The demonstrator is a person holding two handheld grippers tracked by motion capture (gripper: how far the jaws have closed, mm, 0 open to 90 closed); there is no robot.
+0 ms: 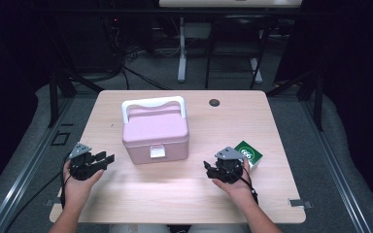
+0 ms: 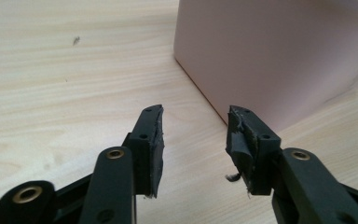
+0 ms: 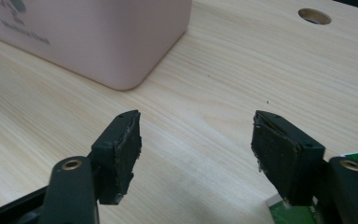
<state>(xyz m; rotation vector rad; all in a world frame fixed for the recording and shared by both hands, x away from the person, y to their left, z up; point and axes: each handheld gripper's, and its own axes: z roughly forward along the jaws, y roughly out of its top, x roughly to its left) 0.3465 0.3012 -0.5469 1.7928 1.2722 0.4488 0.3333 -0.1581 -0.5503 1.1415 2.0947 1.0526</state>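
Note:
A pink lidded box (image 1: 155, 133) with a white handle and a white front latch stands in the middle of the wooden table (image 1: 184, 194). My left gripper (image 1: 106, 159) rests low on the table to the box's left, its jaws open and empty, pointing at the box's lower corner (image 2: 279, 60). On the other side of the box my right gripper (image 1: 210, 167) is open too, with bare tabletop between its jaws. A small green and white box (image 1: 248, 154) lies just behind the right gripper; its green edge (image 3: 293, 215) shows under the right jaw.
A round cable hole (image 1: 214, 102) sits near the table's far edge, also seen as a hole (image 3: 314, 16) beyond the right gripper. Desk legs and cables stand on the dark floor behind the table.

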